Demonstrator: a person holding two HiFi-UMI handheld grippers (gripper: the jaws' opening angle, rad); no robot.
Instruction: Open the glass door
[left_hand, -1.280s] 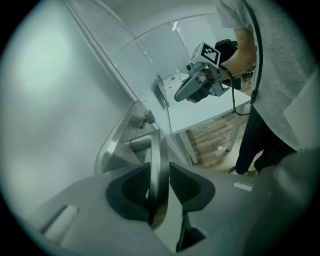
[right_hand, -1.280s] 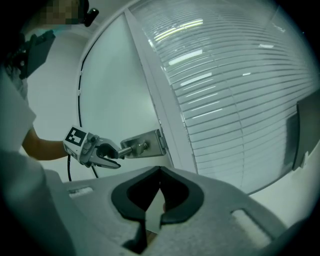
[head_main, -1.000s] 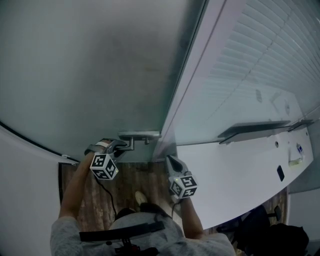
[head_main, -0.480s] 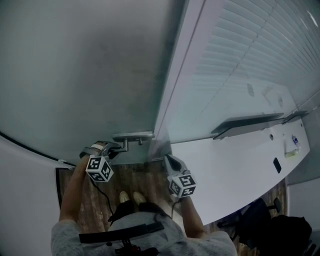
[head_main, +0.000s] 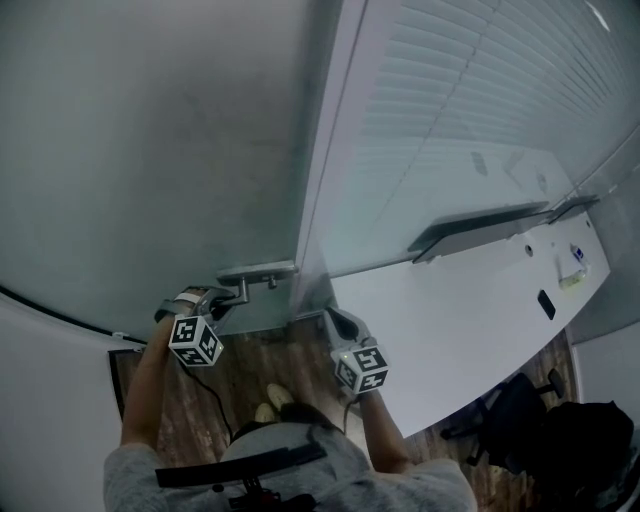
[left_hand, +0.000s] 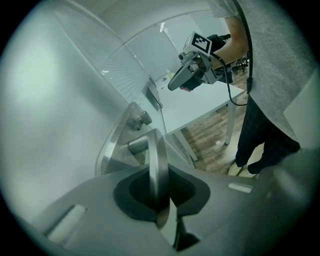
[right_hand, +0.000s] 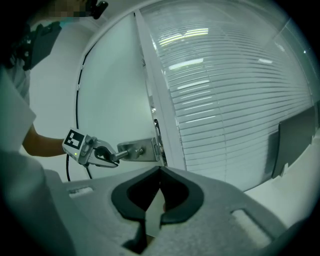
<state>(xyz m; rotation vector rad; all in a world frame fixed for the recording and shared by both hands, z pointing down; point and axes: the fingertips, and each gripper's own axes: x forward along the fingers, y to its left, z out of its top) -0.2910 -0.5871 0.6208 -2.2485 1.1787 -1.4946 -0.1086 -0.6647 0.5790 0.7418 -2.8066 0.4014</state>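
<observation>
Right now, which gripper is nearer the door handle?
Left. The left gripper has just been closing its jaws and clamps the door handle; the right gripper hangs clear of it to the right, jaws together, empty.

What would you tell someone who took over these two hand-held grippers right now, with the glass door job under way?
Left gripper: its jaws have just been closing and now clamp the lever door handle.
Right gripper: shut, empty, in the air near the door frame.
Glass door: looks closed against the frame.
Done: handle gripped.
Left: probably press the lever down, then swing the door open.
</observation>
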